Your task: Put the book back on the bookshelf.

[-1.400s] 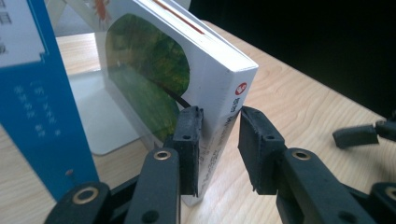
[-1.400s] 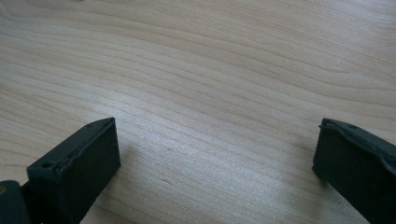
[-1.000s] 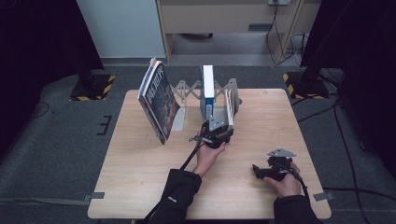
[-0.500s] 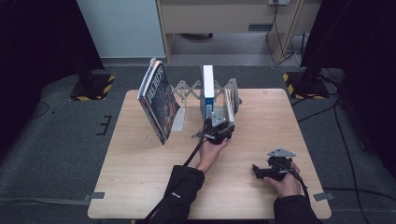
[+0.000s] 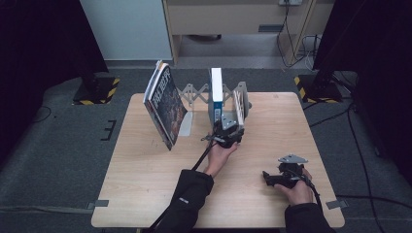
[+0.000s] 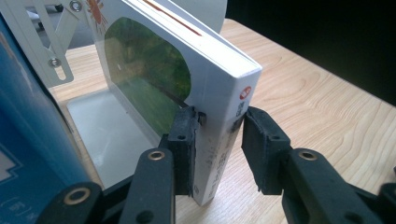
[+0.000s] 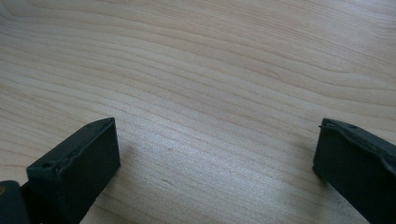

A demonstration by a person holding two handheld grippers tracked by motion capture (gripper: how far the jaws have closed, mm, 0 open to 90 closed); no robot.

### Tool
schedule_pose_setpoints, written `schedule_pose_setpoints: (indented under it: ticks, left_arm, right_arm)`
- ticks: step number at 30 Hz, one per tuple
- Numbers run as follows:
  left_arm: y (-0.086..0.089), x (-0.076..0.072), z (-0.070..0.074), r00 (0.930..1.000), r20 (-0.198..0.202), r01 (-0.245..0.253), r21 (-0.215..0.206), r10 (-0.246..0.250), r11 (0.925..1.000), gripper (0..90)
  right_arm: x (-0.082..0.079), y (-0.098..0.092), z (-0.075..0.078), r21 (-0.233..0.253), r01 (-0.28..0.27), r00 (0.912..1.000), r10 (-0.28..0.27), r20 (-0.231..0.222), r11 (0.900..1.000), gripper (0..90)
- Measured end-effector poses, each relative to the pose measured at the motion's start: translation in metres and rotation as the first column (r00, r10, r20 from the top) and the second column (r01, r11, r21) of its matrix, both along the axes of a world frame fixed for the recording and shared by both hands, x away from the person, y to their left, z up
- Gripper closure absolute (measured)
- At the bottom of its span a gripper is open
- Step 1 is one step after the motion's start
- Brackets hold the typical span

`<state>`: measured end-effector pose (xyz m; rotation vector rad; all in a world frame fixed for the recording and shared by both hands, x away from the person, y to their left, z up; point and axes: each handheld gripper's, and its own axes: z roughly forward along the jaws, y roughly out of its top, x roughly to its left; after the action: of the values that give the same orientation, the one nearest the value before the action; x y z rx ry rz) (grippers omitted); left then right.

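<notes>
White book (image 6: 219,98), standing upright on its lower edge near the middle of the desk (image 5: 145,194) toward the far edge, has its spine gripped between the left tongs (image 6: 219,149): one black pad presses the green-pictured cover, the other sits at the opposite cover, with a sliver of gap visible on that side in the left gripper view, so the tongs are closed around the spine near its lower end. In the high view the left tongs (image 5: 227,136) meet the white book (image 5: 239,108) from the near side, with the person's left hand (image 5: 221,153) behind them and a dark sleeve running back to the near edge. Just to the left of it stands a blue book (image 5: 215,94), also upright, its blue cover filling the left margin of the left gripper view (image 6: 23,140). Both rest in a metal book rack (image 5: 194,92) with a scissor-lattice back and a pale base plate (image 6: 107,135) lying on the desk. Farther toward the left edge a dark-covered book (image 5: 165,107) leans tilted against the rack's end plate. The right tongs (image 5: 272,177) rest on the desk near the near right corner, held by the right hand (image 5: 297,190), well apart from the books; in the right gripper view the right tongs (image 7: 215,163) stand wide apart over bare wood.
</notes>
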<state>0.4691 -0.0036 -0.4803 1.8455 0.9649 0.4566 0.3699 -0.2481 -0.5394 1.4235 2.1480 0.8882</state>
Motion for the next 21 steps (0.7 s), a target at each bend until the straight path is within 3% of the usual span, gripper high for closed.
schedule_pose_setpoints:
  ticks: [10, 14, 21]
  left_arm:
    - [0.014, -0.016, 0.011, 0.9991, 0.015, 0.039, 0.024, -0.04, 0.9989, 58.0]
    - [0.023, -0.026, 0.021, 0.9969, 0.033, 0.07, 0.061, -0.072, 0.9957, 54.4]
    - [0.043, -0.048, 0.041, 0.9903, 0.039, 0.13, 0.069, -0.133, 0.9891, 47.9]
  right_arm:
    - [0.0, 0.0, 0.0, 0.0, 0.0, 1.0, 0.0, 0.0, 1.0, 0.6]
    - [0.0, 0.0, 0.0, 0.0, 0.0, 1.0, 0.0, 0.0, 1.0, 0.6]
    - [0.0, 0.0, 0.0, 0.0, 0.0, 1.0, 0.0, 0.0, 1.0, 0.6]
